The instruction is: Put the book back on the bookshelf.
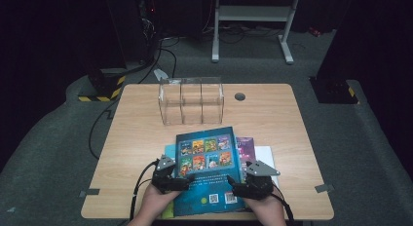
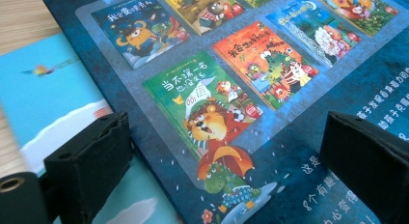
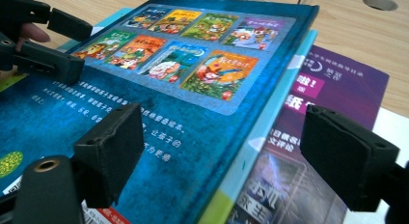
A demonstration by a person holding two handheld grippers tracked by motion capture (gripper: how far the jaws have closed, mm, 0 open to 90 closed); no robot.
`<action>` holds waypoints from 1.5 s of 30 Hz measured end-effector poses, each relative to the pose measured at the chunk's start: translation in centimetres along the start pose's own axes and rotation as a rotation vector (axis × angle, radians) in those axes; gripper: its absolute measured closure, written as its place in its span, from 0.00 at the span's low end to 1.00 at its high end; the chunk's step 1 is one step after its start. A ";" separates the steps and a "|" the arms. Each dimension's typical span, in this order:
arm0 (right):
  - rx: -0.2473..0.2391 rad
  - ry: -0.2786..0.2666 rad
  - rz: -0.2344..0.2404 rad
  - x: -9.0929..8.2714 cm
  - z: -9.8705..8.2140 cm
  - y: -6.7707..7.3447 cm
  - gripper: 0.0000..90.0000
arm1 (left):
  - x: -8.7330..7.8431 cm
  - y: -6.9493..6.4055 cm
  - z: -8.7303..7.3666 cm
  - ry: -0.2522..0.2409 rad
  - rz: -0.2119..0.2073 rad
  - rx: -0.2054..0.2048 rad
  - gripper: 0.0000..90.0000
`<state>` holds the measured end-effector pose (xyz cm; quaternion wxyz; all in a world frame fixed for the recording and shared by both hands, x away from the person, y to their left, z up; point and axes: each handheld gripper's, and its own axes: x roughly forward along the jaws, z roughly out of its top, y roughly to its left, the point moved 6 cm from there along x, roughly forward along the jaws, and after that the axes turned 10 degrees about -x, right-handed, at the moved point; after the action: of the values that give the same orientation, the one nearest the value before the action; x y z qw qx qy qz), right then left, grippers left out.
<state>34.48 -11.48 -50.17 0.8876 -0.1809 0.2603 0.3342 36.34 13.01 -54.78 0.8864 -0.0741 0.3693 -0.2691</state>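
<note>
Blue book (image 1: 207, 170): stiff, slick hardcover atop the stack; both grippers (image 1: 171, 179) (image 1: 253, 183) released, straddling its side edges—pinch there.

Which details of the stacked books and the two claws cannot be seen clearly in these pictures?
- Light-blue book beneath the dark-blue picture book: its cover is mostly hidden, all views.
- Purple booklet: its lower text is blurred, right gripper view.
- Left claw and right claw: whether the jaws touch the book is too small to tell, high view.
</note>
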 end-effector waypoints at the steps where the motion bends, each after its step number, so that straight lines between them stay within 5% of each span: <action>1: 0.007 0.001 -0.006 -0.1 -0.1 0.0 0.19 | 0.0 0.0 0.0 0.000 0.000 0.000 0.05; 4: 0.026 -0.001 -0.019 -0.6 -0.4 -0.3 0.21 | 0.3 -0.9 0.3 0.002 -0.010 0.033 0.06; 19: 0.100 0.035 -0.047 -0.8 -1.8 -1.8 0.18 | 2.0 -4.3 1.0 -0.010 -0.060 0.071 0.06; 31: 0.173 0.063 0.005 -0.3 -2.3 -2.4 0.16 | 0.9 -4.6 -0.3 0.009 -0.102 0.050 0.10; 33: 0.204 0.058 0.043 0.1 -2.4 -2.3 0.15 | 1.0 -4.7 -0.2 0.007 -0.101 0.049 0.09; 41: 0.213 0.075 0.026 -0.1 -2.4 -2.7 0.16 | 1.6 -5.2 0.2 0.002 -0.104 0.065 0.09; 45: 0.241 0.070 0.024 -0.9 -2.6 -3.1 0.27 | 1.7 -5.3 0.2 -0.004 -0.104 0.066 0.09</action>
<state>35.16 -15.40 -51.30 0.8892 -0.0813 0.3316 0.3046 35.28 7.64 -53.92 0.8740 -0.0643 0.3539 -0.3267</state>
